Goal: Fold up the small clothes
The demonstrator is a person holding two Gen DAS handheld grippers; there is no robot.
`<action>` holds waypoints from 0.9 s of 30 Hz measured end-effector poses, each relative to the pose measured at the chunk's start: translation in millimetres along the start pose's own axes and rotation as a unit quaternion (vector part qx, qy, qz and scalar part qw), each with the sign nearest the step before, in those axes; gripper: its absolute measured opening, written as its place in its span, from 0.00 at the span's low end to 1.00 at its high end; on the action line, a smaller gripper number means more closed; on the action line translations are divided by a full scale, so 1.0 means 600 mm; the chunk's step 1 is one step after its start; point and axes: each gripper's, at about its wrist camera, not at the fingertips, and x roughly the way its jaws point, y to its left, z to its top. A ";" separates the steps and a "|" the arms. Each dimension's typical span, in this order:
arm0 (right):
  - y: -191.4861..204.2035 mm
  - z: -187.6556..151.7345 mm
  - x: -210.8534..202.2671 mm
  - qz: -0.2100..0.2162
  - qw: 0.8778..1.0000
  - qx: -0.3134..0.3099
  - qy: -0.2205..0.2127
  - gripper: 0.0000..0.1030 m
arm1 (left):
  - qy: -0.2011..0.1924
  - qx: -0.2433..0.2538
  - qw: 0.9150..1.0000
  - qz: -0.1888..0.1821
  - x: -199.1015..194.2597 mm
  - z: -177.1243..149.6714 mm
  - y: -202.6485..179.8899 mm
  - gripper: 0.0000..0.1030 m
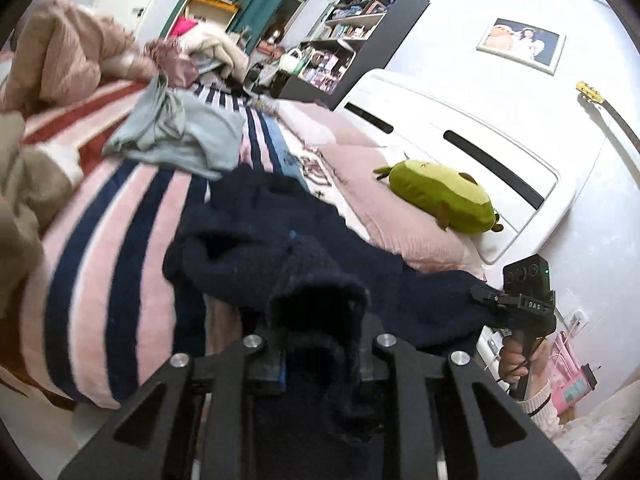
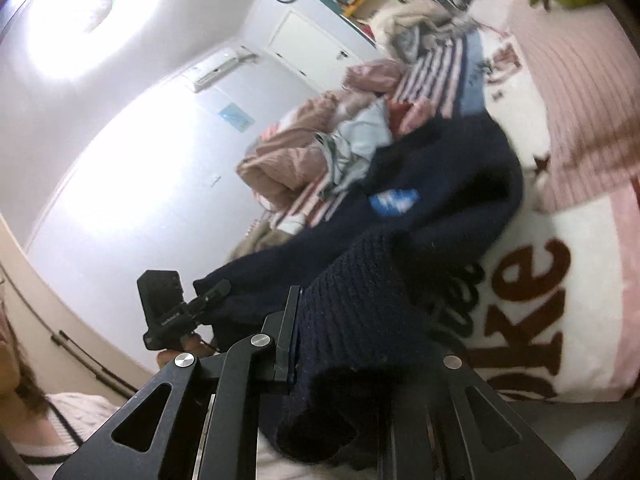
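Note:
A dark navy knit garment (image 1: 288,220) hangs stretched between my two grippers over the bed. My left gripper (image 1: 320,360) is shut on one bunched edge of it. My right gripper (image 1: 486,296) shows at the right of the left wrist view, shut on the other end. In the right wrist view the garment (image 2: 440,184) has a blue label (image 2: 394,202), my right gripper (image 2: 356,352) is shut on its ribbed edge, and the left gripper (image 2: 212,292) pinches the far corner.
The bed has a pink and navy striped blanket (image 1: 120,240). A light blue garment (image 1: 180,136) and a pile of pink clothes (image 1: 72,48) lie on it. A green plush toy (image 1: 444,196) rests by the white headboard (image 1: 460,136). A bookshelf (image 1: 352,40) stands behind.

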 end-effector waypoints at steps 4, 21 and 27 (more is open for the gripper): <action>0.019 0.053 0.010 -0.020 0.999 -0.024 -0.016 0.09 | -0.017 0.017 1.000 0.017 0.015 0.042 0.009 0.18; -0.252 0.247 0.242 -0.250 0.963 0.072 0.064 0.13 | 0.094 -0.012 0.983 0.159 0.376 0.186 0.191 0.29; -0.215 0.241 0.188 -0.191 0.978 0.054 0.065 0.57 | 0.112 -0.030 0.990 0.078 0.288 0.194 0.165 0.91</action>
